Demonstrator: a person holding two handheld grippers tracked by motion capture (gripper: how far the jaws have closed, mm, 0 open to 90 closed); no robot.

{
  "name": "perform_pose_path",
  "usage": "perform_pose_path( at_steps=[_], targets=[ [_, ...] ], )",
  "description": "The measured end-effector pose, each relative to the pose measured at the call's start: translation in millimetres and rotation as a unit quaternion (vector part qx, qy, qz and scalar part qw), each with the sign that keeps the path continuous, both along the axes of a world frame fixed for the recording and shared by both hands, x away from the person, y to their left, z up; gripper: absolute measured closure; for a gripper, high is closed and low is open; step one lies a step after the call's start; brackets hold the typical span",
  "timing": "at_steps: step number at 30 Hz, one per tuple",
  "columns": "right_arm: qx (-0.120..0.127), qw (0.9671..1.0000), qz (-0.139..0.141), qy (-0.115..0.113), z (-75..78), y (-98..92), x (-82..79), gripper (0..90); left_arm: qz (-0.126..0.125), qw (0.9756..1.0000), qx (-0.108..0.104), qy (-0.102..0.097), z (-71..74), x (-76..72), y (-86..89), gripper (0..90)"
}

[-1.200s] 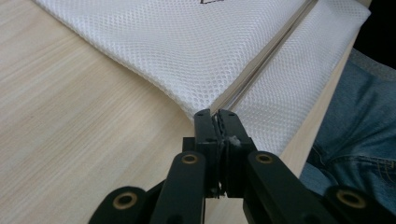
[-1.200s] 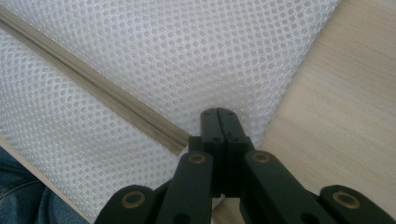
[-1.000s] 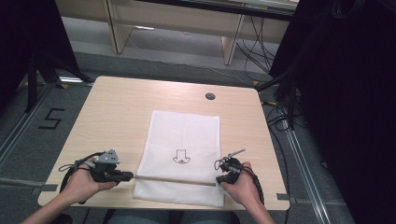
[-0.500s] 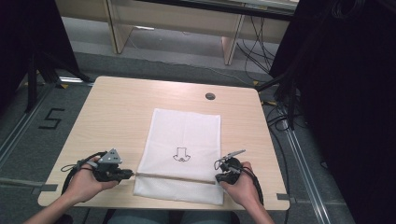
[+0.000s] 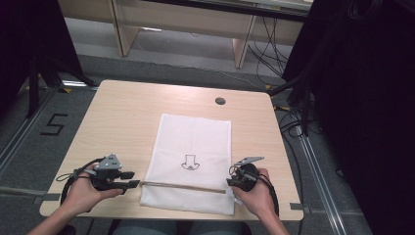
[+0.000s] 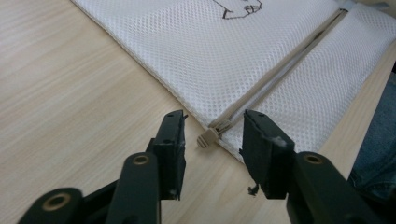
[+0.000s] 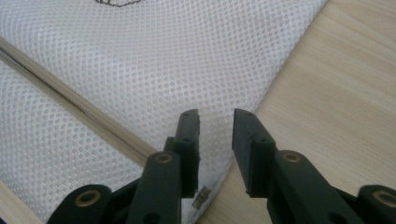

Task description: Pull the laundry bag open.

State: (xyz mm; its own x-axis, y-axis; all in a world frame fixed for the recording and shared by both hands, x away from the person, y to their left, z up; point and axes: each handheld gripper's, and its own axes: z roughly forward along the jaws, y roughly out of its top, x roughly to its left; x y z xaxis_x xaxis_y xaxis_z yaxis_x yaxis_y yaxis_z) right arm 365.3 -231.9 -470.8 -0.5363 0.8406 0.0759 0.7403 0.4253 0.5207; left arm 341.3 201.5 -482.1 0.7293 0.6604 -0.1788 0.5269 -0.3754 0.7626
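A white mesh bag (image 5: 193,142) with a small black drawing lies flat on the wooden table (image 5: 122,117). A beige zipper (image 5: 183,186) runs across its near end. My left gripper (image 5: 133,179) sits at the zipper's left end; its jaws have just been opening. In the left gripper view the beige zipper pull (image 6: 208,137) lies between the open jaws of this gripper (image 6: 212,123), untouched. My right gripper (image 5: 230,182) is at the zipper's right end. Its jaws have also just been opening, and this gripper (image 7: 215,119) stands open over the bag's mesh edge (image 7: 187,60), gripping nothing.
A round cable hole (image 5: 220,101) is in the table's far side. The table's near edge runs just below both hands. Bare wood lies left and right of the bag. Dark curtains and cables flank the table on the floor.
Both hands and the bag stay where they were. The left gripper's jaws now stand visibly apart at the zipper's end.
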Motion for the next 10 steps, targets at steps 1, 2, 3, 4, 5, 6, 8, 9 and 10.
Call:
perform_pose_path(
  at_steps=[1, 2, 3, 4, 5, 6, 8, 9, 10],
  targets=[
    [0.006, 1.0, -0.007, 0.001, 0.6, -0.3, 0.0, 70.8, 0.001, 1.0, -0.004, -0.007, 0.7, 1.5, 1.6, 55.0],
    [0.009, 0.9999, -0.004, 0.002, 1.1, -1.5, 0.3, 69.9, 0.007, 0.9999, -0.005, -0.011, 1.4, 2.1, 2.9, 52.8],
    [0.013, 0.9999, 0.003, -0.007, 0.0, -3.1, 2.0, 69.0, 0.017, 0.9997, -0.019, -0.007, 1.5, 2.5, 3.6, 51.5],
    [0.014, 0.9999, 0.001, -0.007, 0.4, -3.5, 2.0, 68.0, 0.025, 0.9993, -0.026, -0.01, 1.3, 3.2, 4.5, 50.5],
    [0.015, 0.9999, 0.001, -0.005, 0.9, -3.8, 1.7, 67.0, 0.031, 0.9988, -0.035, -0.013, 1.9, 4.2, 6.5, 49.6],
    [0.015, 0.9999, -0.005, 0.0, 1.5, -3.6, 1.0, 66.3, 0.042, 0.9979, -0.048, -0.015, 1.6, 5.9, 9.0, 48.8],
    [0.018, 0.9998, -0.005, -0.01, 0.5, -4.6, 2.5, 65.0, 0.055, 0.9968, -0.057, -0.012, 1.4, 7.7, 12.8, 47.2],
    [0.018, 0.9998, -0.002, -0.013, 0.5, -5.4, 2.9, 64.5, 0.066, 0.9958, -0.063, -0.009, 1.3, 8.7, 15.2, 46.7],
    [0.02, 0.9997, -0.004, -0.013, 0.5, -5.5, 3.0, 64.1, 0.072, 0.9948, -0.072, -0.01, 0.9, 10.2, 17.0, 46.2]
  ],
)
